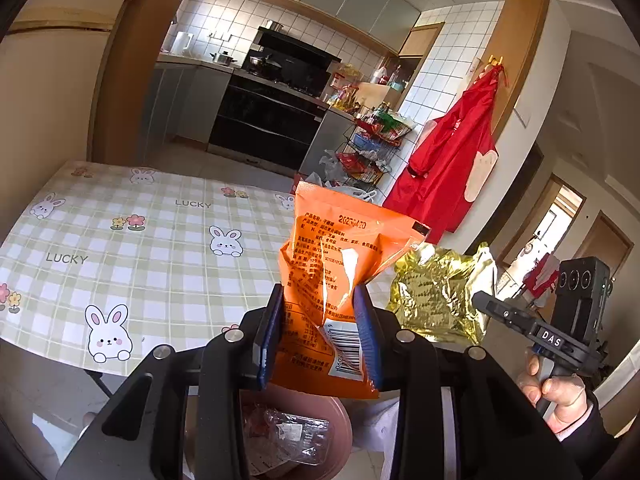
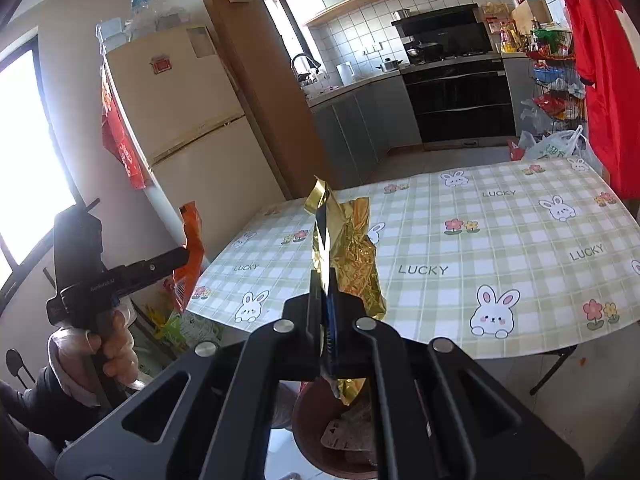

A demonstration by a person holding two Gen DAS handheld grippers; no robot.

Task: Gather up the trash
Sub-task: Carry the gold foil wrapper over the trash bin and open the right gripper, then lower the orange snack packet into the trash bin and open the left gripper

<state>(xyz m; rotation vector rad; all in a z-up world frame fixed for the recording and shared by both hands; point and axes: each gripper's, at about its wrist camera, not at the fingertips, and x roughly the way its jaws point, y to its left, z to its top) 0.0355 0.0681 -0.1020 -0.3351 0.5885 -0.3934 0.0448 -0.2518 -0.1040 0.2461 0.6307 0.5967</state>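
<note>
My left gripper point(image 1: 320, 300) is shut on an orange snack packet point(image 1: 340, 248), holding it upright above a brown trash bin point(image 1: 340, 420) that holds clear wrappers. My right gripper point(image 2: 326, 280) is shut on a crumpled gold foil wrapper point(image 2: 352, 252), also above the brown trash bin point(image 2: 304, 420). The gold foil wrapper point(image 1: 440, 292) and the right gripper point(image 1: 486, 300) show at the right of the left wrist view. The left gripper point(image 2: 184, 258) with the orange packet point(image 2: 192, 248) shows at the left of the right wrist view.
A table with a green checked rabbit tablecloth point(image 1: 140, 248) stands beyond the bin, also in the right wrist view point(image 2: 480, 248). A fridge point(image 2: 188, 120) stands left, kitchen counters and an oven point(image 2: 460, 96) behind. A red apron point(image 1: 452, 152) hangs by a wire rack point(image 1: 372, 148).
</note>
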